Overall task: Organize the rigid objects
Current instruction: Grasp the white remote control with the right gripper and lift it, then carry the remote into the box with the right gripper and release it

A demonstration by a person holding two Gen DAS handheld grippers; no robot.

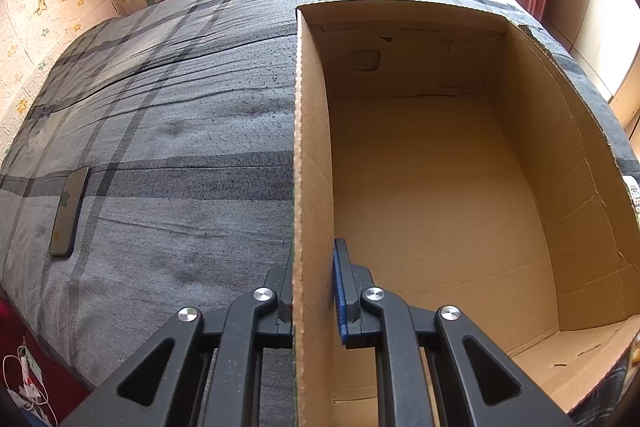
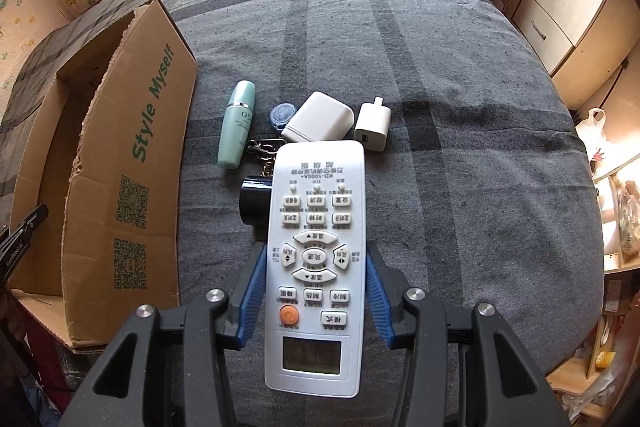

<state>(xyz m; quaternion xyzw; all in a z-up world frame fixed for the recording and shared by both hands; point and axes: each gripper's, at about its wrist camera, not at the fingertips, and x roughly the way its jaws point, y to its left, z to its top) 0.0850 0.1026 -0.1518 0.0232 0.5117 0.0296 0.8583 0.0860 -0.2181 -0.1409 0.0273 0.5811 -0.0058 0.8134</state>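
On a bed [image 2: 460, 107] covered in grey plaid, an open cardboard box [image 1: 440, 187] is steadied at its left wall by the left gripper [image 1: 314, 291], clamped across that wall's edge. Bare cardboard floor is seen inside. Right of the box, a white remote [image 2: 316, 251] is held lengthwise in the closed right gripper [image 2: 316, 287]. Just beyond lie, crowded together, a green bottle [image 2: 237, 125], white case [image 2: 318, 123], charger plug [image 2: 373, 127], dark cylinder [image 2: 254, 201] and keyring [image 2: 280, 115].
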